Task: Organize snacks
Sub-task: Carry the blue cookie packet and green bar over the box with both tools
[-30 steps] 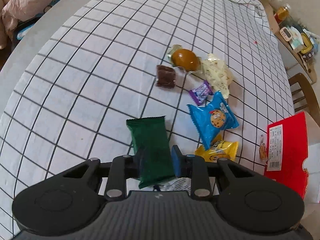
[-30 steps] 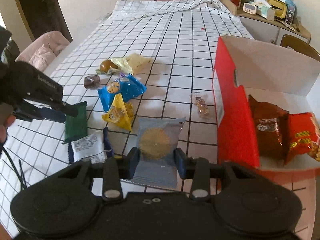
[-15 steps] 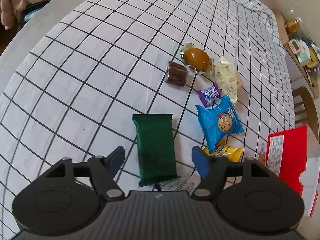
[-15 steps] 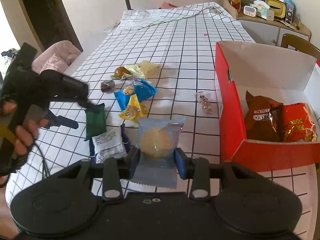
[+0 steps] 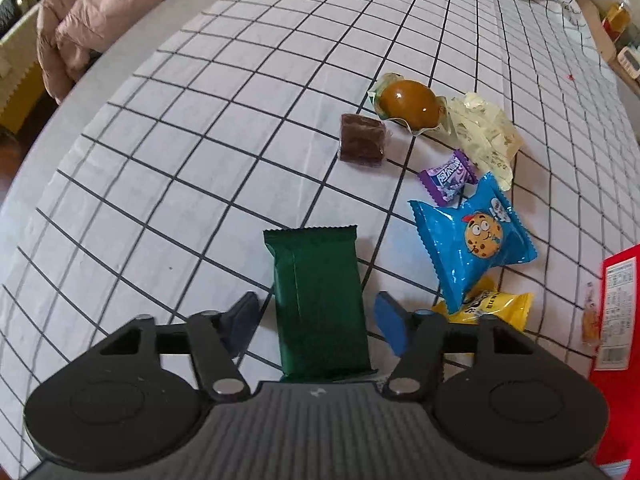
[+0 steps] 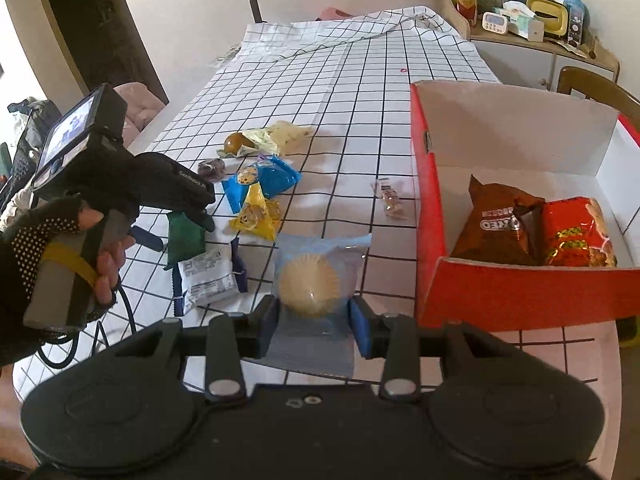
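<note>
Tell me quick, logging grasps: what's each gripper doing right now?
Left gripper: open, fingers either side of the green packet, not gripping.
Right gripper: shut on the pale blue cake packet.

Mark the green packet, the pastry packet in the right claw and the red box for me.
green packet (image 5: 320, 300), left wrist view, middle of the wrapper.
pastry packet (image 6: 316, 276), right wrist view, on the round pastry.
red box (image 6: 520, 296), right wrist view, near front wall.
</note>
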`<state>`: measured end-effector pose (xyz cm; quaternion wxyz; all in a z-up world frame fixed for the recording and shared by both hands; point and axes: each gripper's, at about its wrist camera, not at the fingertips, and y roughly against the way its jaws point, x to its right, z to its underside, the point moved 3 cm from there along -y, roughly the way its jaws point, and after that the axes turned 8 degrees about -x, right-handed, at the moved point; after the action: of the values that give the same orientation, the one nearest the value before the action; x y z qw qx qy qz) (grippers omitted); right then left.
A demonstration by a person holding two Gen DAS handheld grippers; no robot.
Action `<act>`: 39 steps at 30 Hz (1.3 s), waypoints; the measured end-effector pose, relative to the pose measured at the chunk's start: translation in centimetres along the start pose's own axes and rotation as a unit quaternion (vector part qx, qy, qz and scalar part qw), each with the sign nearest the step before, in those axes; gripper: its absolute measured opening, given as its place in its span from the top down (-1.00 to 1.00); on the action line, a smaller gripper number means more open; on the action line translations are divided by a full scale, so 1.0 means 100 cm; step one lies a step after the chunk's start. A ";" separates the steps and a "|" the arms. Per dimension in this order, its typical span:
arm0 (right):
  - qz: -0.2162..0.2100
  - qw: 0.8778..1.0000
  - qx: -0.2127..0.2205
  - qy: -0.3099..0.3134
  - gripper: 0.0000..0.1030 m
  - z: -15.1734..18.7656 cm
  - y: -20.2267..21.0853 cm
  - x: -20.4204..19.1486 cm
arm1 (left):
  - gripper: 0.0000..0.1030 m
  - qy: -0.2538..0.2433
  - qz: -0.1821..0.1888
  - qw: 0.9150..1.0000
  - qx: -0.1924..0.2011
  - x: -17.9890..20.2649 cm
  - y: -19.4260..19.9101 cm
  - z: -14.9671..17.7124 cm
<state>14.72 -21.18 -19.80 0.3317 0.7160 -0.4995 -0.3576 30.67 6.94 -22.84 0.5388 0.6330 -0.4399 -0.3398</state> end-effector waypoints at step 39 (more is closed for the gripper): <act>-0.001 0.996 0.085 -0.015 0.25 -0.037 0.100 0.065 | 0.16 -0.186 0.130 0.969 0.097 0.077 0.186 0.070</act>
<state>14.65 -29.70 -10.71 0.2615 0.7370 -0.5320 -0.3246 23.73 -3.41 -5.60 0.4232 0.5452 -0.6418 -0.3343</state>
